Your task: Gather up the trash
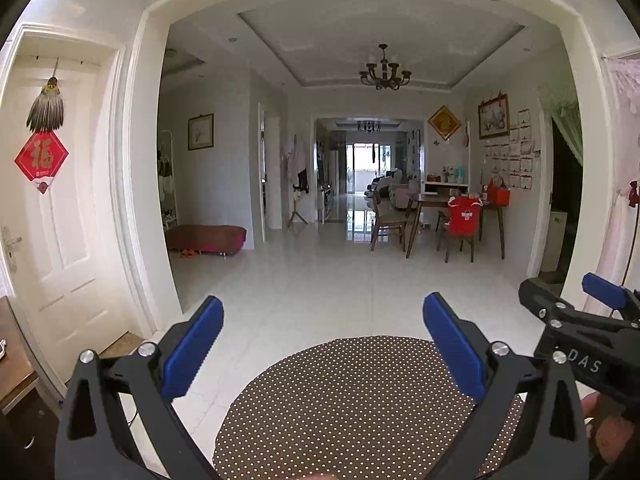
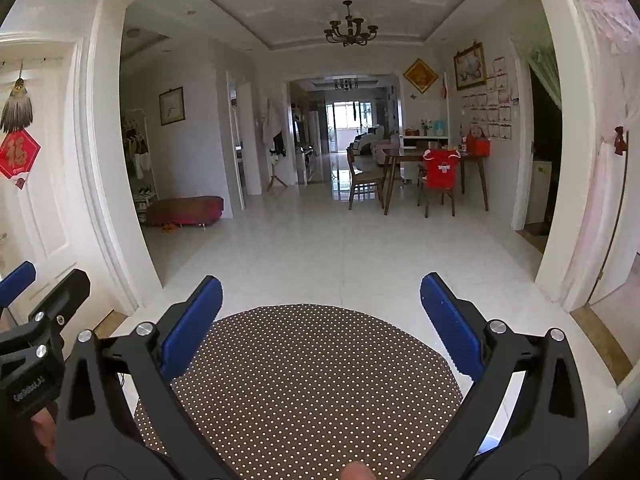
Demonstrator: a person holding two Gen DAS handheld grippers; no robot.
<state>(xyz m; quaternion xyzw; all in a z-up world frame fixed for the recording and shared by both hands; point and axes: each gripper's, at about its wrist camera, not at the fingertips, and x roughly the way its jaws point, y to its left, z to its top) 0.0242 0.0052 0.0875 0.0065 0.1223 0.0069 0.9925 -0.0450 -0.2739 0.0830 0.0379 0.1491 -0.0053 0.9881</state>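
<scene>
Left gripper (image 1: pixel 323 322): its jaws stand wide apart with nothing between them, and its blue pads (image 1: pixel 194 346) angle outward. It is held level, pointing forward over the near part of the round table into the room.
Right gripper (image 2: pixel 321 302): likewise spread wide and holding nothing, level and pointing the same way. In the left wrist view it shows at the right edge, side on, with one blue pad visible.
Hands: in the left wrist view a bit of the person's hand (image 1: pixel 610 428) shows at the lower right, under the right gripper's body. In the right wrist view part of a hand shows at the lower left, below the left gripper's body. The two tools are held side by side, near each other but apart.
Trash: no piece of trash can be made out in either view, so its place, heading and long axis cannot be told.
Round table (image 2: pixel 304 380): it has a brown cover with small pale dots, lies directly below and ahead of both grippers, and its visible top is bare.
Floor (image 2: pixel 340 248): pale glossy tiles run away from the table.
Left side: a white door (image 1: pixel 60 200) carries a red diamond sign (image 1: pixel 41 159) under a hanging tassel.
Far room: a wooden dining table (image 1: pixel 452 204) with chairs stands to the right, a red garment (image 1: pixel 464 216) is draped over one chair, a low red bench (image 1: pixel 206 238) stands to the left, and a dark chandelier (image 1: pixel 384 72) hangs from the ceiling.
</scene>
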